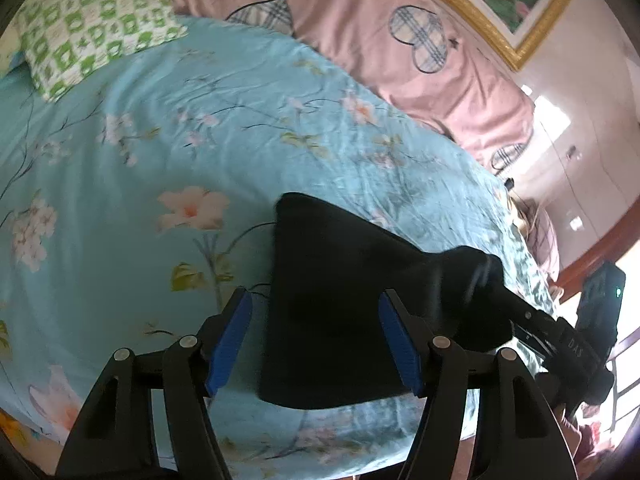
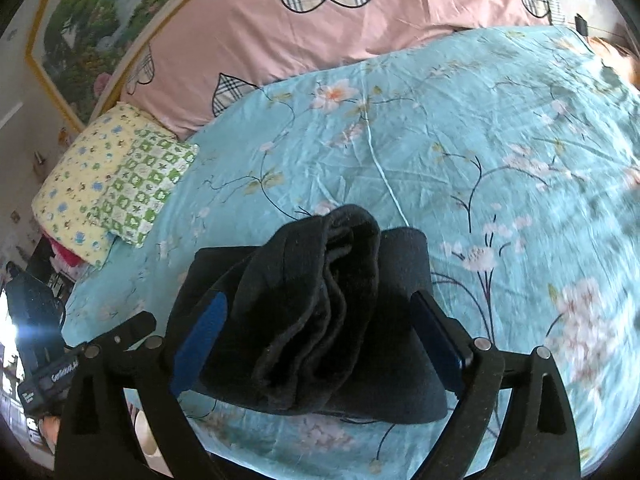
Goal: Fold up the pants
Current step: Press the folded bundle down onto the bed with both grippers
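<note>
Pants first: from the left wrist view, the dark, soft fleece pants (image 1: 340, 304) lie in a compact folded bundle near the near edge of the turquoise floral bedsheet (image 1: 160, 140). The left gripper (image 1: 316, 344) hangs with its blue-padded fingers (image 1: 230, 340) spread wide, one on each side of the bundle's near-left part, pinching nothing. At the right of this view the other tool reaches in at the bundle's right end, where the cloth looks bunched up.

Over to the right wrist view, and the right gripper (image 2: 320, 344) has its jaws well apart too, straddling a thick wad of rolled layers; whether the pads are pressing the cloth, I cannot tell. The pink heart-patched duvet (image 2: 360, 20) and the green-and-yellow patterned pillow (image 2: 116, 184) sit well away at the far side.

Risk as I judge it: that loose wad springs open if let go, and the bundle sits close enough to the mattress edge that a nudge could slide it off.
</note>
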